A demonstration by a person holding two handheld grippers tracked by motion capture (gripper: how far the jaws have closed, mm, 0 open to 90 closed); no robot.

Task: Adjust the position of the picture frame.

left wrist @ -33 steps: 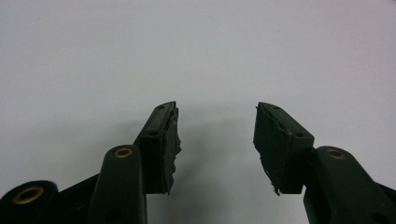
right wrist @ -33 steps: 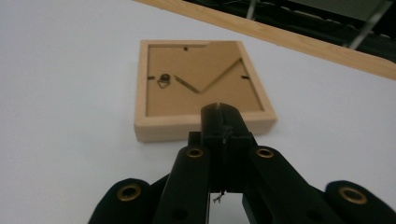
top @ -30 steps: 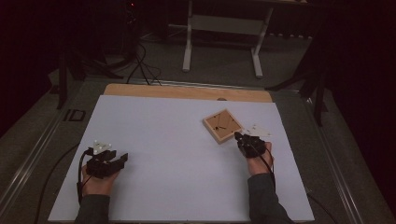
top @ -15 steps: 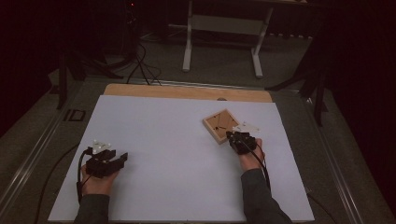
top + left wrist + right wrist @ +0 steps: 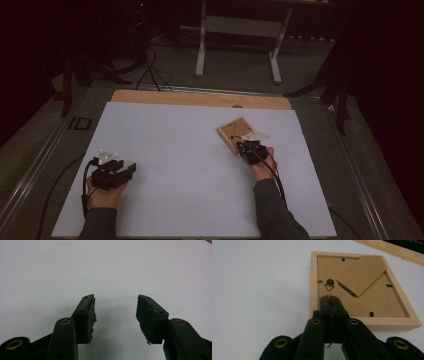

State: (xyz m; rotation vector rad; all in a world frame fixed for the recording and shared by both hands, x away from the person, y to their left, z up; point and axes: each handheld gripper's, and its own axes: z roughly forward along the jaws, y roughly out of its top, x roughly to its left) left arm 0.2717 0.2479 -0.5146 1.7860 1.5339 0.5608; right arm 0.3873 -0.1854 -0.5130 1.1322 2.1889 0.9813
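Near the table's (image 5: 165, 130) front left corner, the left gripper (image 5: 115, 315) rests with jaws spread apart, empty. Toward the right edge, the right gripper (image 5: 331, 305), jaws pressed together, overlaps the face-down wooden picture frame's (image 5: 313, 285) near rail.

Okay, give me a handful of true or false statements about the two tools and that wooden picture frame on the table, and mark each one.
1. The picture frame lies back side up. True.
2. The left tool has its jaws shut. False: they stand apart over bare white table.
3. The right tool has its jaws closed together at the frame's near edge. True.
4. The frame sits beside the left hand. False: it is by the right hand.
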